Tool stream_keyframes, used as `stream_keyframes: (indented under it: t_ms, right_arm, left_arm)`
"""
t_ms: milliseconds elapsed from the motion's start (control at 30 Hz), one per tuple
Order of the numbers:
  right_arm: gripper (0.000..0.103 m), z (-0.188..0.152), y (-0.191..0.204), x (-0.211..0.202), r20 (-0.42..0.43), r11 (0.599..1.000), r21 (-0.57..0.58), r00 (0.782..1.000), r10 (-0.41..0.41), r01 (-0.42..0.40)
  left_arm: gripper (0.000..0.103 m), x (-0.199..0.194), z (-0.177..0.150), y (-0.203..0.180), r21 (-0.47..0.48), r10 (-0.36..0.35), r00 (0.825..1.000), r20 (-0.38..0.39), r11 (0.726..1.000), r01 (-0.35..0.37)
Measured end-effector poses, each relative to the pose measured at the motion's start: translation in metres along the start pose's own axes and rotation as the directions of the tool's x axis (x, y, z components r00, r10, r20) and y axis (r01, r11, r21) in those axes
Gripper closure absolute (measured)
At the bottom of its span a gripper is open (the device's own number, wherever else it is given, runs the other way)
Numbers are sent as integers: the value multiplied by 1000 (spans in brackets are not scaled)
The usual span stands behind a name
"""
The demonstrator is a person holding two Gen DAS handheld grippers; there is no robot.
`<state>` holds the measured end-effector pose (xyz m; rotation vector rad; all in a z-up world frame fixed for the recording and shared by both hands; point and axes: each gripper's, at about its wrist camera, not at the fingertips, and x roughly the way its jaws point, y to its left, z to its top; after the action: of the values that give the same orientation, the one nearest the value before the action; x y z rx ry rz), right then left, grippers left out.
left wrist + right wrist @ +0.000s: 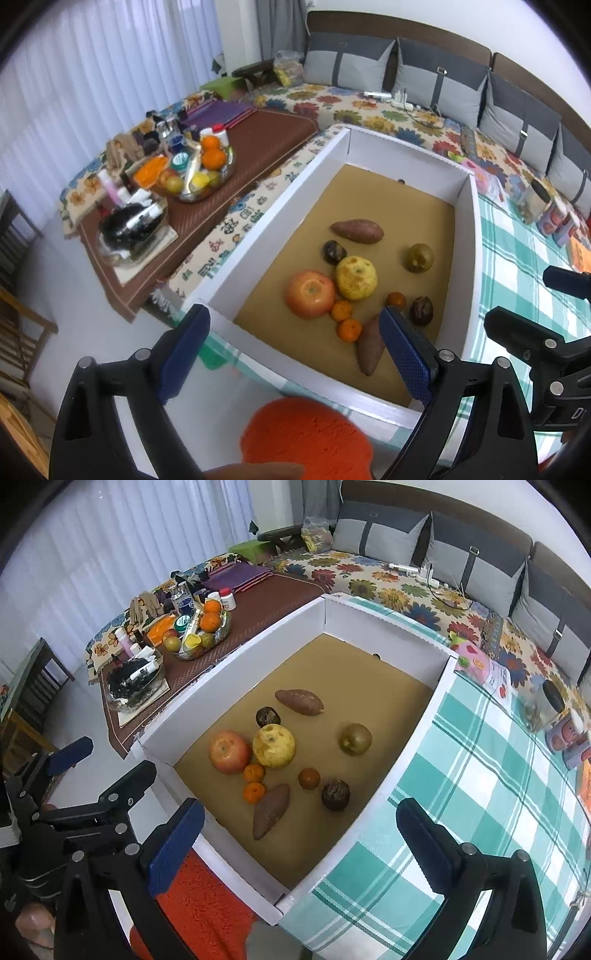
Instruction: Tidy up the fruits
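**Currently: both grippers held apart above the fruit box, nothing gripped**

Nearest the cameras, the left gripper [293, 345] hangs over the near left corner of the white box [258, 230], its blue-padded fingers [404, 354] spread wide and empty. The right gripper [299, 843] hangs over the near right corner, fingers likewise spread wide and empty. An orange rug [207, 904] lies on the floor below the box's near edge.

The box rests on a green checked cloth [480, 775]. All loose produce lies on the box's brown floor:

- A sweet potato [270, 810] lies nearest, lengthwise toward the cameras.
- Two small oranges [254, 792] sit just beside its far end, close together.
- A dark wrinkled fruit [335, 794] and a small dark-orange fruit [309, 778] lie to the right of these.
- A red apple [229, 751] touches a yellow pear-like fruit [274, 746] at mid-floor.
- A green-brown fruit [355, 738] sits apart on the right.
- A second dark fruit [267, 716] and a second sweet potato [299, 701] lie farthest back.

Beyond the box, to the left, a low brown table [266, 605] carries a glass bowl [221, 635] of oranges and bottles. A flower-print couch [388, 579] with grey cushions lines the far wall.
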<state>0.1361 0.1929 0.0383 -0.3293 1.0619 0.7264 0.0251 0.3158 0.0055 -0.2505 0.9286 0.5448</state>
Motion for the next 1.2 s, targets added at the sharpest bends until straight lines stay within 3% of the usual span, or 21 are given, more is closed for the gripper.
stream_keyframes:
  t_ms: [1200]
  right_arm:
    - [0, 14, 26, 5, -9, 999, -44, 1000, -3, 3]
  left_arm:
    - [9, -3, 9, 21, -39, 34, 999, -13, 999, -35]
